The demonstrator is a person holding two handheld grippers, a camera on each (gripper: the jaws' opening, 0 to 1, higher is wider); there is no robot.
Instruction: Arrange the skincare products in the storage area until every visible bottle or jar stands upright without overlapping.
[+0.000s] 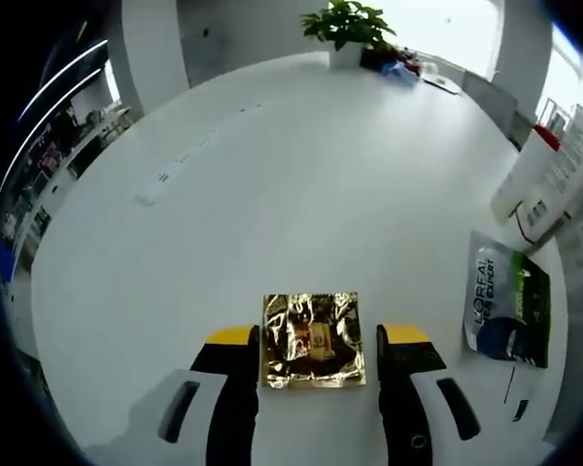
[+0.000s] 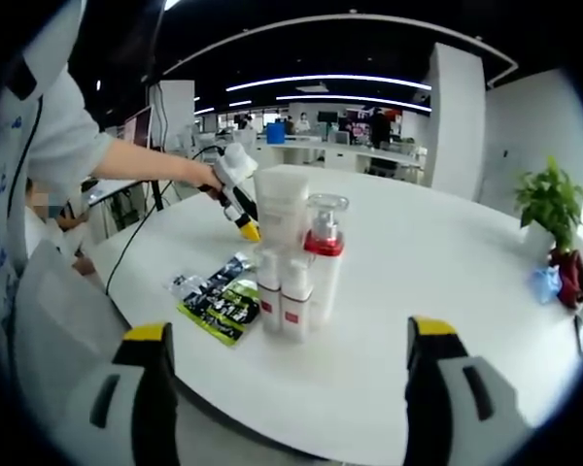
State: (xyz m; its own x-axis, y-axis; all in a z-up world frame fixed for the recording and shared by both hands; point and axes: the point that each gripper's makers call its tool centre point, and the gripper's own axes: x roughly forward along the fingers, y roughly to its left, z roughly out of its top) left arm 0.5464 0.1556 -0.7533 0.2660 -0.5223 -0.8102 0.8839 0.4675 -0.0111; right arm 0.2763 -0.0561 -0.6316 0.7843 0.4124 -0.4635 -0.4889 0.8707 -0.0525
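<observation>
Left gripper (image 1: 319, 361) jaws spread apart, straddling crinkled gold foil sachet (image 1: 313, 340) lying flat on round white table (image 1: 301, 175); jaws close beside both edges, contact not clear. Also visible in right gripper view (image 2: 245, 225), yellow-tipped, held by a person's hand just behind the bottle cluster. Right gripper (image 2: 287, 388) wide open, empty, hovering short of the cluster, well apart from it.

Largest to smallest:
- Round white table, smooth, likely slick under light packs.
- White matte squeeze tube (image 2: 282, 209), tall, upright on cap at back of cluster. Soft walls probably; grip low near cap, gently.
- Clear pump bottle with red collar (image 2: 323, 254), upright, touching or just beside tube. Looks rigid, possibly glass, top-heavy; grip mid-body, not pump.
- Two small white bottles with red labels (image 2: 282, 296), upright, side by side in front. Light, easy to topple; grip at waist.
- Black-and-green flat printed pouch (image 2: 217, 299) lying flat left of cluster; also in left gripper view (image 1: 508, 303). Floppy, thin; pinch one edge.
- Gold foil sachet: light, crinkly, slippery; needs edge pinch, hard to lift flat off table.

Bottles appear already upright, no overlap.
</observation>
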